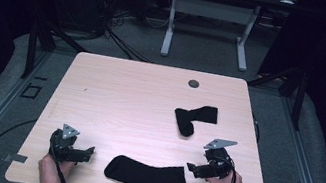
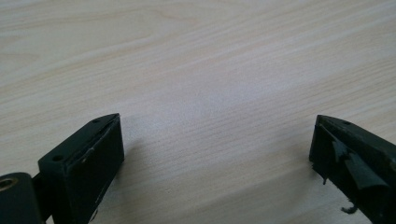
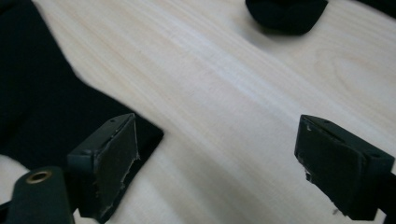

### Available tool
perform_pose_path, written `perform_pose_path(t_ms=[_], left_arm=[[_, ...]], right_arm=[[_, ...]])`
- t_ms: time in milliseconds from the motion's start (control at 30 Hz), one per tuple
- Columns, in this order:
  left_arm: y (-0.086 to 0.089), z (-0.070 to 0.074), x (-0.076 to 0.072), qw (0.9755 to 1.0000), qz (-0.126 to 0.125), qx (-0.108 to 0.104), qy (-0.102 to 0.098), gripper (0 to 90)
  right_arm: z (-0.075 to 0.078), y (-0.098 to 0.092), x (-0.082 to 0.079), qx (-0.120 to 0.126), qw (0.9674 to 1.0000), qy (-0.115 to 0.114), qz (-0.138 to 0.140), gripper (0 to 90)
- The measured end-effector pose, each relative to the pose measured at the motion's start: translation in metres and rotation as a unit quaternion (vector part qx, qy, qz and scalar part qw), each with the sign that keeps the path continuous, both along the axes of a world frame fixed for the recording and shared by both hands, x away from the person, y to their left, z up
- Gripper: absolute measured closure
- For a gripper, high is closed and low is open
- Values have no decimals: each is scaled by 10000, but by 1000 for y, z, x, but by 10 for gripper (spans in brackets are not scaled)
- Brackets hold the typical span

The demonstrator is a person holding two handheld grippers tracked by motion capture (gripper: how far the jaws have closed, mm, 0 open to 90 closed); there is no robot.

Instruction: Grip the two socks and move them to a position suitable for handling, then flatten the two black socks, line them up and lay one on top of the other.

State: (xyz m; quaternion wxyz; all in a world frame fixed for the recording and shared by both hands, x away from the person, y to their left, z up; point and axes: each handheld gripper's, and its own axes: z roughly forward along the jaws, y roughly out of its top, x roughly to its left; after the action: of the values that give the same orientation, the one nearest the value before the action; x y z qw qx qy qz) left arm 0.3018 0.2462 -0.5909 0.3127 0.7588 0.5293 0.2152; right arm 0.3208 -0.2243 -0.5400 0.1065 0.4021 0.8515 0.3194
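Since both are plain black knitted socks, they should handle as light, limp cloth: nothing to break, little to slip, but apt to sag, fold and drag on the wood when lifted by one point. Two socks lie on the worktop (image 1: 101,85). The near sock (image 1: 146,175) is stretched flat along the front edge between the two hands, toe towards the left tongs (image 1: 81,153) and open cuff towards the right tongs (image 1: 195,169). The far sock (image 1: 194,118) lies bent, past the right hand and well apart from the first. Two tongs are in use, one per hand. The left tongs stand wide open over bare wood with nothing between the jaws; the right tongs are also wide open and empty, one jaw just over the cuff corner of the near sock (image 3: 56,112), with the far sock's toe (image 3: 286,14) ahead. A good hold would likely be the cuff edge or the toe tip, pinching both layers, one end in each tongs so the cloth stays taut.
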Motion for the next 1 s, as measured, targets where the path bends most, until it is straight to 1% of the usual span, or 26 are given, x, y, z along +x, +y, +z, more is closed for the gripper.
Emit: perform_pose_path(t_ms=[33, 100, 133, 200, 233, 267, 333, 367, 400, 433, 500, 533, 567, 600, 633, 667, 700, 733, 767, 800, 833, 867, 900, 933, 967, 1000], left_arm=[[0, 0, 0, 10000, 0, 0, 0, 18], [1, -2, -1, 10000, 27, -26, -83, 18], [1, -2, -1, 9999, 38, -35, -91, 18], [1, -2, -1, 10000, 28, -18, -86, 17], [1, -2, -1, 9999, 30, -26, -93, 14], [1, -2, -1, 10000, 23, -24, -90, 14], [1, -2, 0, 10000, 26, -27, -91, 12], [1, -2, 0, 10000, 22, -20, -89, 10], [1, -2, 0, 10000, 19, -19, -84, 8], [1, -2, 0, 10000, 19, -19, -84, 7], [1, -2, 0, 10000, 19, -16, -79, 7], [1, -2, 0, 10000, 20, -17, -80, 7], [1, -2, 0, 10000, 19, -17, -81, 7], [1, -2, 0, 10000, 21, -14, -82, 7], [1, -2, 0, 10000, 21, -11, -81, 6], [1, -2, 0, 10000, 24, -9, -83, 5], [1, -2, 0, 10000, 23, 0, -83, 5], [1, -2, 0, 10000, 25, -3, -84, 4], [1, -2, 0, 10000, 25, -3, -84, 4], [1, -2, 0, 10000, 24, -2, -83, 4], [0, -2, 0, 10000, 25, -1, -84, 4], [0, -2, 0, 10000, 27, -4, -85, 5], [0, -2, 0, 10000, 25, -3, -85, 4], [0, -2, 0, 10000, 30, -8, -85, 4], [0, -2, 0, 10000, 26, -3, -85, 5], [0, -2, 0, 10000, 26, 1, -85, 5]], right_arm=[[0, 0, 0, 0, 10000, 0, 0, 132], [1, 0, 8, 34, 10000, -30, -24, 133], [2, 0, 11, 31, 9999, -74, -70, 136], [5, -1, 20, 52, 9999, -103, -82, 139], [5, 0, 29, 79, 9998, -85, -130, 141], [5, 0, 29, 79, 9998, -85, -130, 141], [7, 1, 37, 81, 9998, -75, -153, 145], [8, 3, 46, 103, 9998, -62, -160, 149], [8, 4, 50, 47, 9998, -72, -151, 150], [8, 4, 50, 47, 9998, -72, -151, 150], [9, 7, 58, 77, 9998, -80, -175, 156], [9, 8, 63, 42, 9997, -102, -195, 160], [10, 9, 67, 69, 9998, -70, -185, 160], [10, 10, 72, 26, 9998, -86, -199, 165], [11, 11, 77, -9, 9997, -107, -197, 169], [11, 12, 88, 0, 9996, -115, -240, 181], [11, 12, 88, 0, 9996, -115, -240, 181], [10, 13, 101, -5, 9994, -123, -330, 198], [10, 13, 101, -5, 9994, -123, -330, 198], [10, 12, 108, -74, 9993, -100, -361, 205], [8, 13, 114, -3, 9989, -165, -432, 227], [9, 13, 121, -40, 9991, -112, -417, 230], [8, 13, 127, -43, 9988, -96, -475, 248], [7, 14, 133, -74, 9986, -134, -500, 268], [7, 14, 138, -104, 9987, -83, -497, 274], [5, 14, 144, -79, 9984, -69, -564, 285]])
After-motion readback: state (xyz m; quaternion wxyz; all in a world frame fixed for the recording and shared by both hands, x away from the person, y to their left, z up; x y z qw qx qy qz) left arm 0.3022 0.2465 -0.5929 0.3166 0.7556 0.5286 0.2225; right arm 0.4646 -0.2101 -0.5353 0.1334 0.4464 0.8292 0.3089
